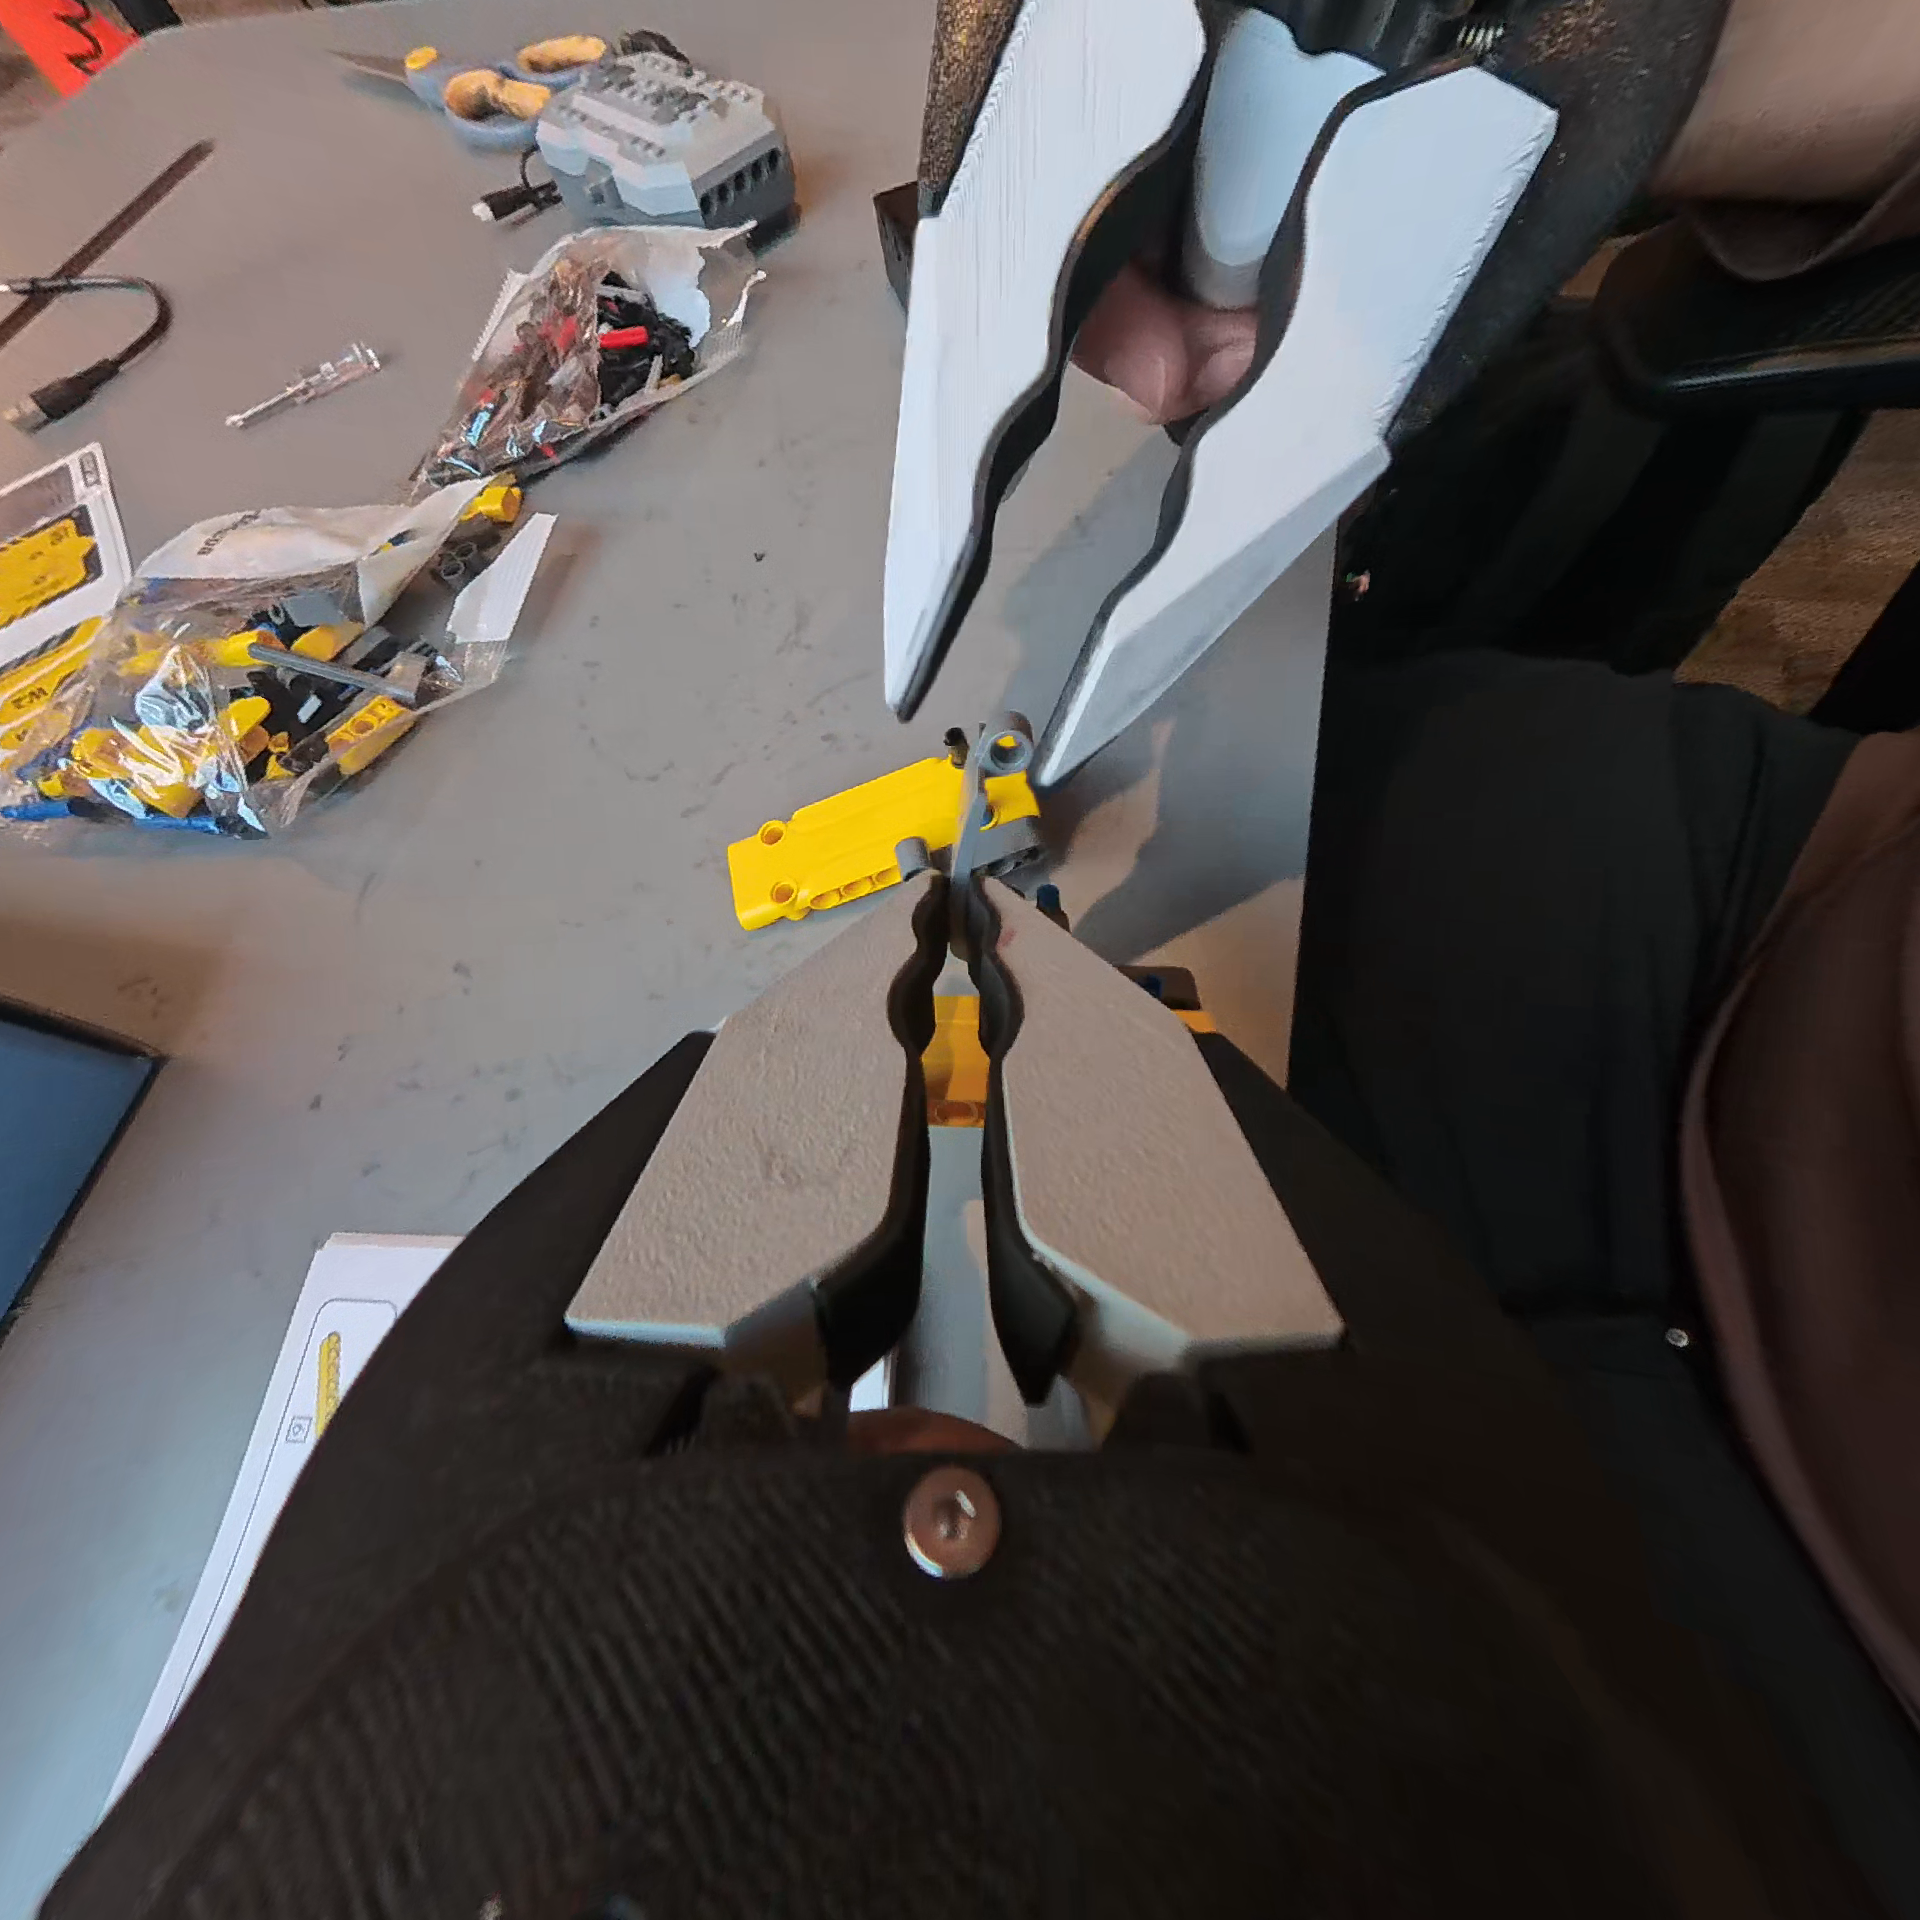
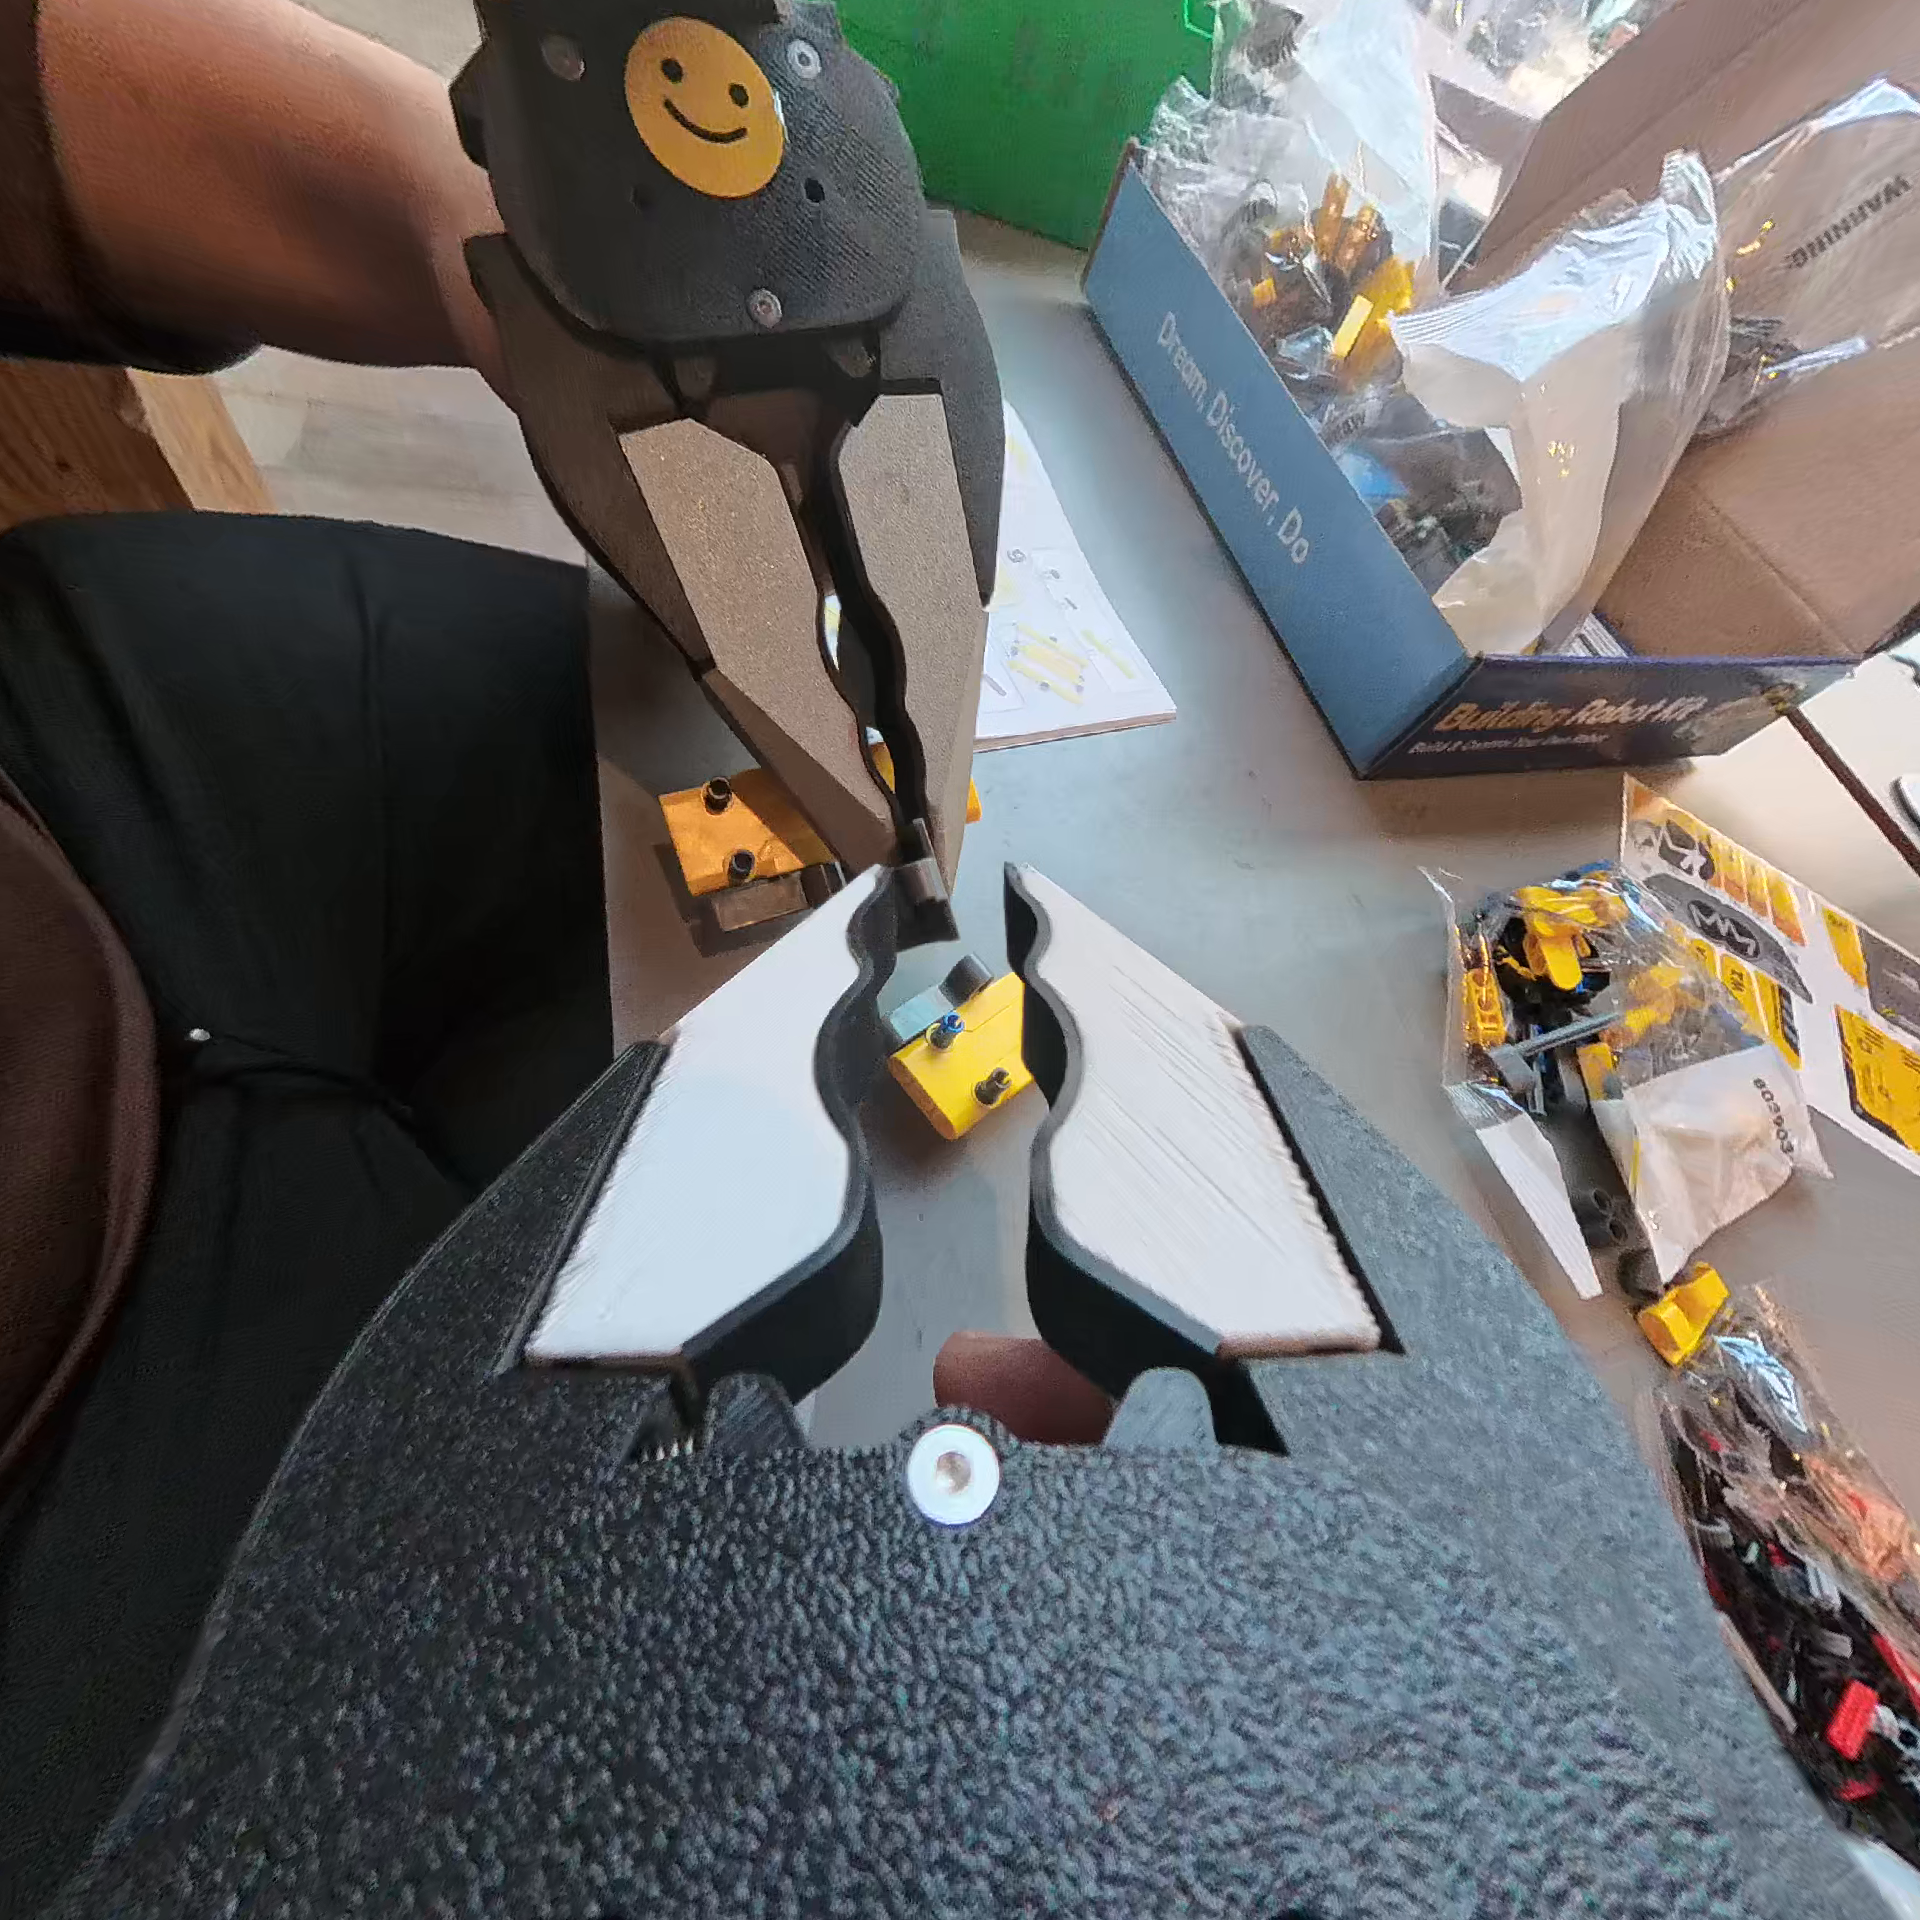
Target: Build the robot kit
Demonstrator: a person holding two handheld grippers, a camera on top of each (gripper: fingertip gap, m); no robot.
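Pinching grey beam (image 1: 977,821) in left claw (image 1: 951,883), steadied over yellow panel (image 1: 862,836); right claw (image 2: 945,883) spread, empty, flanking it

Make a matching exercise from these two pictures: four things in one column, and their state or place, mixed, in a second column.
Things:
1. left gripper
2. right gripper
3. flat yellow plastic panel
4. dark blue cardboard box

States or places:
A. holds clear bags of parts
B. fingers apart
C. lies on the grey table
D. fingers closed on a thin grey plastic beam

Pairs: 1-D, 2-B, 3-C, 4-A
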